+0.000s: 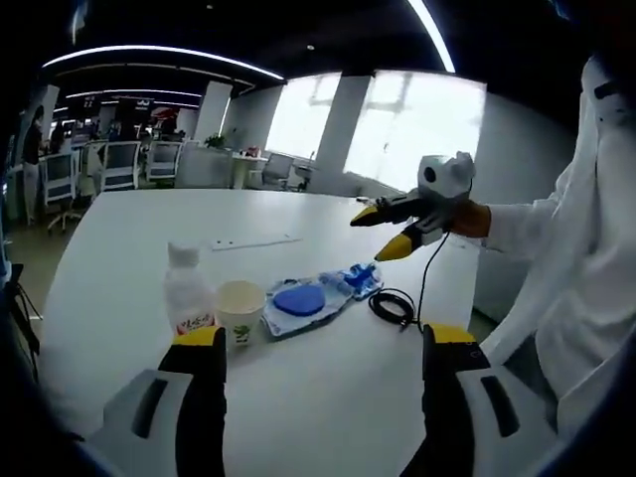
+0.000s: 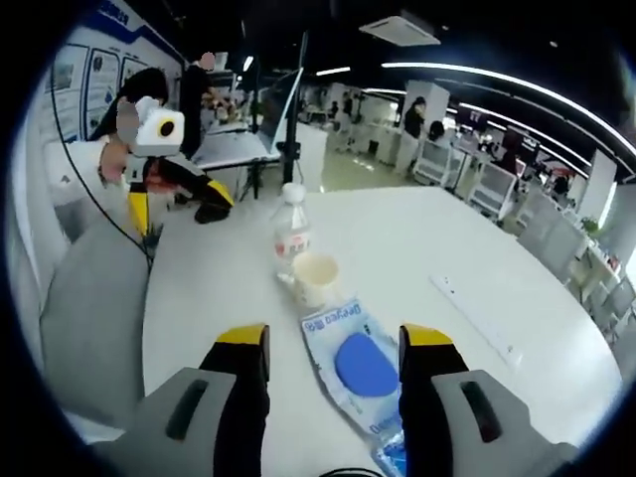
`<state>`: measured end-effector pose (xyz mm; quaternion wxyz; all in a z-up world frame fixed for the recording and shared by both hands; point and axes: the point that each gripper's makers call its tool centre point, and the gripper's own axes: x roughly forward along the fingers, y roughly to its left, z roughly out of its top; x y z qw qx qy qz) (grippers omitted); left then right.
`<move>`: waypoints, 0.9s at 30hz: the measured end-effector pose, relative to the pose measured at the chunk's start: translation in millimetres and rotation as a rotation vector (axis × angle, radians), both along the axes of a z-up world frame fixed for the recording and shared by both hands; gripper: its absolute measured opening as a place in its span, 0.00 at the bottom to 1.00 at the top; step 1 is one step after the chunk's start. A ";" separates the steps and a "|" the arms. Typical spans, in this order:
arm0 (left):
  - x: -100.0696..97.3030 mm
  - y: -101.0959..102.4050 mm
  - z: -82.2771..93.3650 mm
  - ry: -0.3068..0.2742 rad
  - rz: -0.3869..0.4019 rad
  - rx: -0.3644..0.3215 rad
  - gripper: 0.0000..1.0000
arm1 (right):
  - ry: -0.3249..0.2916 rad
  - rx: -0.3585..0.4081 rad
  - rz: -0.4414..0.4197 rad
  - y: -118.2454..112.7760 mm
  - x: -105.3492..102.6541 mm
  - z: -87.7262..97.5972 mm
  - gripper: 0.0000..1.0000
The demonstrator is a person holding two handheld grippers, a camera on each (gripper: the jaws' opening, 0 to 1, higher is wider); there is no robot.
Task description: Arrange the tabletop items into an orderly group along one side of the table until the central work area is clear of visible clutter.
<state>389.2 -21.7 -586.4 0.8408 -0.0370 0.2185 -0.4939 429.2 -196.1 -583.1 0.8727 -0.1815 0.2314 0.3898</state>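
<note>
- My right gripper [image 2: 333,348]: jaws spread, empty, the blue pouch [image 2: 360,370] between its tips at 12 o'clock.
- My left gripper [image 1: 323,348]: spread too, nothing held.
- Paper cup [image 2: 315,278] touching the bottle [image 2: 291,231], just beyond the pouch.
- I'd pinch the pouch's near edge flat and drag it sideways, or it may crumple.
- Cable [image 1: 395,304] at 1 o'clock from the left: avoid snagging.

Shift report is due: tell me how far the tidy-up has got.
Done: bottle, paper cup and blue packet already sit in a row on the table. In hand: nothing; left gripper and right gripper are both open and empty. Left: the black cable lies apart.
</note>
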 end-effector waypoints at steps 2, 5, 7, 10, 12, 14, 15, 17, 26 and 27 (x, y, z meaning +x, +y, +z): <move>-2.9 -3.1 1.0 -0.002 -0.013 0.009 0.83 | -0.006 0.007 -0.024 -8.5 -5.8 3.9 0.51; -6.0 -5.7 2.9 -0.008 -0.024 0.018 0.84 | -0.017 0.014 -0.058 -20.6 -15.3 9.0 0.52; -7.3 -6.6 4.5 -0.016 -0.028 0.019 0.84 | -0.018 0.025 -0.085 -29.5 -22.7 11.1 0.52; -9.7 -7.7 5.7 -0.019 -0.034 0.021 0.85 | -0.016 0.033 -0.120 -42.5 -33.9 11.2 0.53; -12.1 -8.7 6.5 -0.021 -0.039 0.023 0.85 | -0.017 0.035 -0.144 -51.3 -42.4 10.6 0.54; -14.2 -9.5 6.6 -0.019 -0.043 0.026 0.86 | -0.015 0.044 -0.176 -61.3 -50.4 10.2 0.54; -15.9 -9.9 6.5 -0.022 -0.047 0.030 0.86 | -0.011 0.049 -0.189 -65.3 -54.4 9.7 0.54; -18.3 -10.4 6.7 -0.021 -0.051 0.033 0.86 | -0.013 0.054 -0.211 -73.2 -63.5 9.9 0.55; -24.4 -8.9 5.7 -0.026 -0.073 0.050 0.89 | -0.003 0.067 -0.314 -106.1 -101.3 3.7 0.57; -25.5 -8.9 5.3 -0.026 -0.075 0.050 0.89 | -0.003 0.067 -0.324 -108.7 -104.6 2.5 0.58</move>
